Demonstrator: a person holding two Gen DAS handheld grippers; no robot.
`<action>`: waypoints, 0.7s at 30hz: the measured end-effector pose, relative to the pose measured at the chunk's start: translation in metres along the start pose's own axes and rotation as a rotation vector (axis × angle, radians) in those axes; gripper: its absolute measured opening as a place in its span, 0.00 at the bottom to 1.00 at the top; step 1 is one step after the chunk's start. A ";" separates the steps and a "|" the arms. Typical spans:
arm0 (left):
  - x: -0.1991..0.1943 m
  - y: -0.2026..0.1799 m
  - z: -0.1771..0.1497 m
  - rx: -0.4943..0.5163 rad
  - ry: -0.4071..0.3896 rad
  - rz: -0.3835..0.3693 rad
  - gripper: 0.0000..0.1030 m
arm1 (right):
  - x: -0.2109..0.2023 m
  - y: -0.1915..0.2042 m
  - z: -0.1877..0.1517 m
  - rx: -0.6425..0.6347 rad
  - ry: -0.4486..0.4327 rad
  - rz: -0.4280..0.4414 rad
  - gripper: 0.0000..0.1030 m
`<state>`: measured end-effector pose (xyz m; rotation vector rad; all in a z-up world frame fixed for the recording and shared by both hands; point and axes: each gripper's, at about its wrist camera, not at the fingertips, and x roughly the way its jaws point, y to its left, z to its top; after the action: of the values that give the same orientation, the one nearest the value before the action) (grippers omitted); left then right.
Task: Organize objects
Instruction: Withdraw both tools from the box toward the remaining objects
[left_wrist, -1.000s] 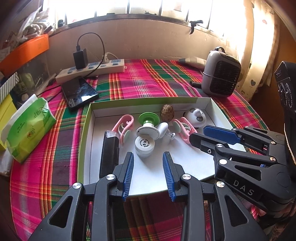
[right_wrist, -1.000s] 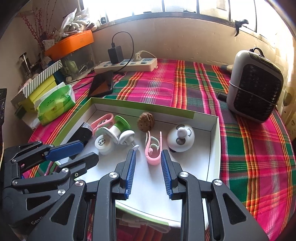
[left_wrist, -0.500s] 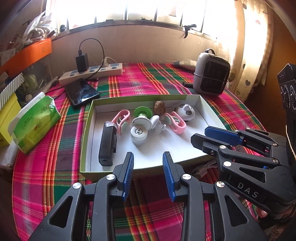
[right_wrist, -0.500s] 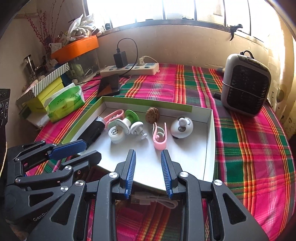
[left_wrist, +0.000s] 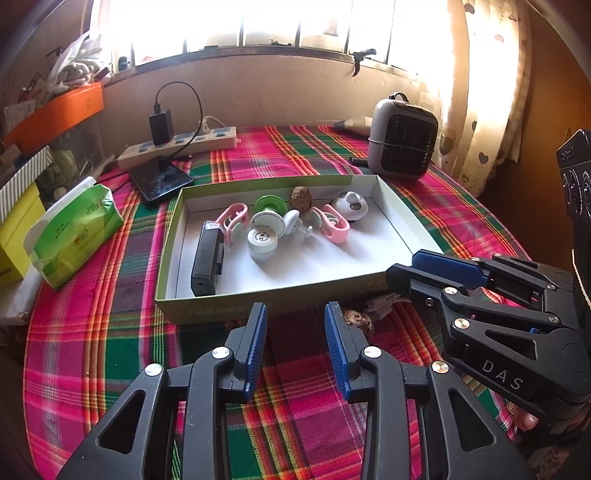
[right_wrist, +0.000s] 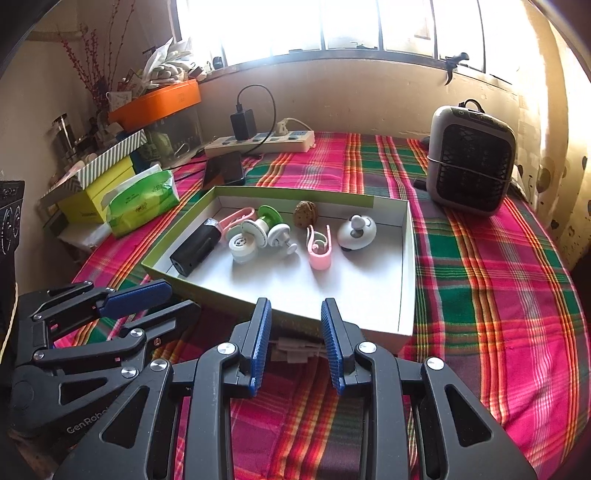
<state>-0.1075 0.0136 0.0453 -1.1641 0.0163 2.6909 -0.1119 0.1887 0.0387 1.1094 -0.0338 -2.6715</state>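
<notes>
Shallow box (right_wrist: 405, 273) of small objects on plaid cloth (right_wrist: 491, 280), empty parted jaws nearby

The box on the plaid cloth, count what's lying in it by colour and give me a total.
In the box:
Pink: 2
White: 3
Green: 1
Black: 1
Brown: 1
Total: 8
</notes>
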 end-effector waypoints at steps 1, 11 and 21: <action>-0.001 -0.001 -0.002 0.003 0.001 -0.004 0.30 | -0.001 0.000 -0.002 0.002 0.000 -0.002 0.29; 0.001 -0.010 -0.013 0.011 0.018 -0.048 0.30 | -0.009 -0.010 -0.024 0.028 0.003 -0.022 0.29; 0.012 -0.023 -0.018 0.020 0.047 -0.102 0.32 | -0.014 -0.024 -0.040 0.057 0.015 -0.044 0.35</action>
<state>-0.0981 0.0365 0.0264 -1.1888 -0.0094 2.5688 -0.0797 0.2177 0.0169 1.1596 -0.0840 -2.7164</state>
